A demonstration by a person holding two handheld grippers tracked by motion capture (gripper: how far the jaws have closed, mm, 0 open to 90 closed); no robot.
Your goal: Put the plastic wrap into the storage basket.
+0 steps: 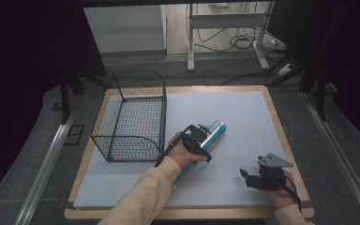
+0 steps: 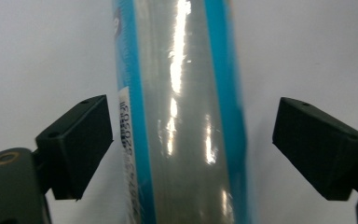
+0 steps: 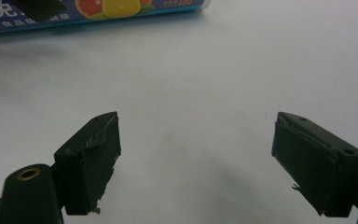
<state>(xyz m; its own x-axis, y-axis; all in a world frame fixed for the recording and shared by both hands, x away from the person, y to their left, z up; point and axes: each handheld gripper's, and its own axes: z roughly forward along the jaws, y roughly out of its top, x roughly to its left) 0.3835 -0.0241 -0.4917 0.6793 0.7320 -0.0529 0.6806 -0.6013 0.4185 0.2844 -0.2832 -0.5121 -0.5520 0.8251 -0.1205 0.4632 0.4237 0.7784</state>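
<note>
Beside the wire basket [image 1: 133, 117], lying flat on the table [image 1: 234, 112], blue cling-film box [image 1: 212, 132] running diagonally, far end pointing up-right; left tool [image 1: 205, 132] straddling it, gaping wide; right tool [image 1: 244, 177] gaping empty.

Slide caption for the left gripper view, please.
Open left gripper straddles a shiny blue-and-clear cylindrical roll lying on the pale grey mat.
</note>
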